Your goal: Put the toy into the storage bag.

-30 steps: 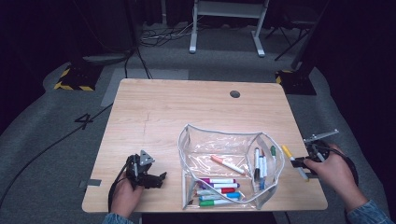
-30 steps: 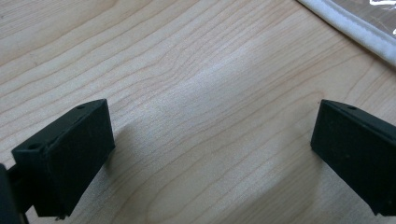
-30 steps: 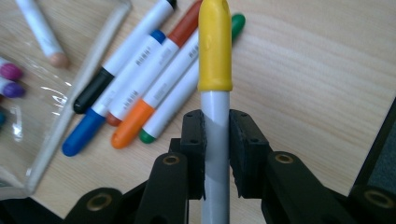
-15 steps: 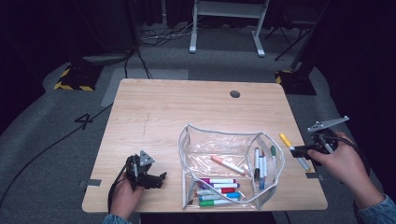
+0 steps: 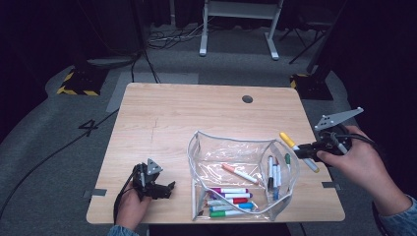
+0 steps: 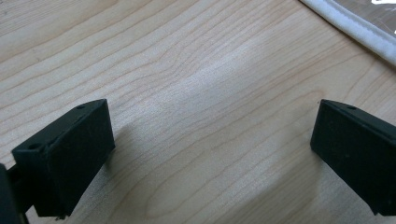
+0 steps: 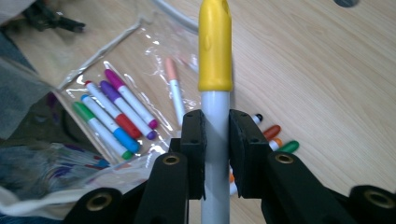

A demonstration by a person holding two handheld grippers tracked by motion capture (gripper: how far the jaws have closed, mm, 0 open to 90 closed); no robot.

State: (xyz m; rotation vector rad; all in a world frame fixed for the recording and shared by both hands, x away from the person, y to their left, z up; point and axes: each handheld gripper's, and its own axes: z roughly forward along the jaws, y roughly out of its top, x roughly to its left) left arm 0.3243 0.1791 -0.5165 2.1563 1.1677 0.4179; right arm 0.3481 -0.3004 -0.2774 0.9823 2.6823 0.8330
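The right gripper (image 5: 309, 147) is clenching a yellow-capped marker (image 5: 298, 151) above the table's (image 5: 196, 113) 3 o'clock edge, just beside the clear pouch (image 5: 236, 152) on that pouch's 3 o'clock side. In the right gripper view, both black pads are pressing on the marker's white barrel (image 7: 215, 135), and the yellow cap (image 7: 215, 46) is pointing toward 12 o'clock, well clear of the wood. The marker is lying tilted in the high view, its cap toward 10 o'clock and its far end toward 4 o'clock. The pouch is standing open near the table's 6 o'clock edge, and it is holding several markers: a purple, a red, a blue and a green one are lying side by side in its 6 o'clock part (image 5: 231, 199), an orange-capped one (image 5: 238, 173) is resting at its middle, and a few more are standing along its 3 o'clock wall (image 5: 273, 172). The left gripper (image 5: 167, 189) is resting on the table at about 7 o'clock, well apart from the pouch. In the left gripper view its jaws are standing wide and released, with bare wood (image 6: 205, 121) between them and the pouch's white seam (image 6: 355, 30) showing at 1 o'clock.
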